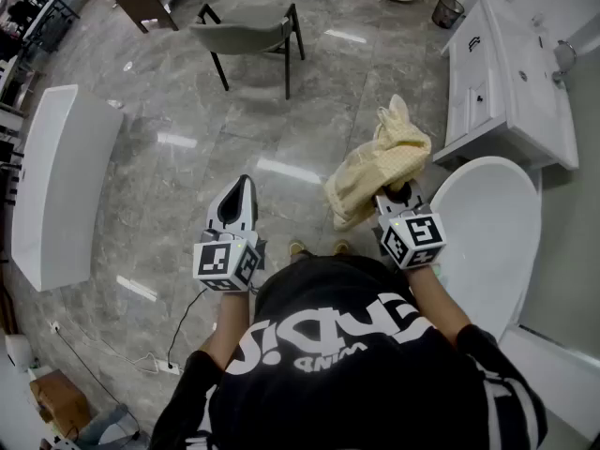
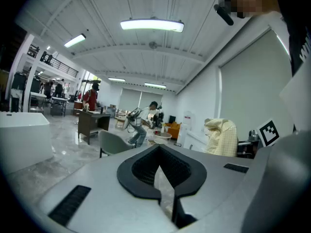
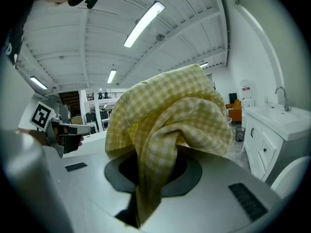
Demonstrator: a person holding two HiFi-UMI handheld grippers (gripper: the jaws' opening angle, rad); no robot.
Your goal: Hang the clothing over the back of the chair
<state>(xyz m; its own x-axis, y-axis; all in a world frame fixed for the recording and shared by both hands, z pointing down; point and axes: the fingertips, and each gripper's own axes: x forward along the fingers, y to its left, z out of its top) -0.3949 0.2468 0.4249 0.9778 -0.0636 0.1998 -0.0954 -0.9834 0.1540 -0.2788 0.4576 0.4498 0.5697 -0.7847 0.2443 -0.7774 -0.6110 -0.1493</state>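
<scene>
A yellow checked piece of clothing (image 1: 380,162) hangs bunched from my right gripper (image 1: 398,193), which is shut on it. In the right gripper view the cloth (image 3: 170,125) fills the space between the jaws and drapes over them. My left gripper (image 1: 246,184) is held level to the left of it, jaws together with nothing between them (image 2: 158,149). The chair (image 1: 248,36), grey seat and back on black legs, stands some way ahead on the floor. It also shows small in the left gripper view as the chair (image 2: 114,142), with the clothing (image 2: 221,137) at the right.
A white bathtub (image 1: 56,181) lies at the left. A white vanity cabinet with a sink (image 1: 511,73) and an oval white tub (image 1: 487,232) stand at the right. A wire bin (image 1: 448,10) is near the cabinet. A cable (image 1: 178,331) runs over the marble floor.
</scene>
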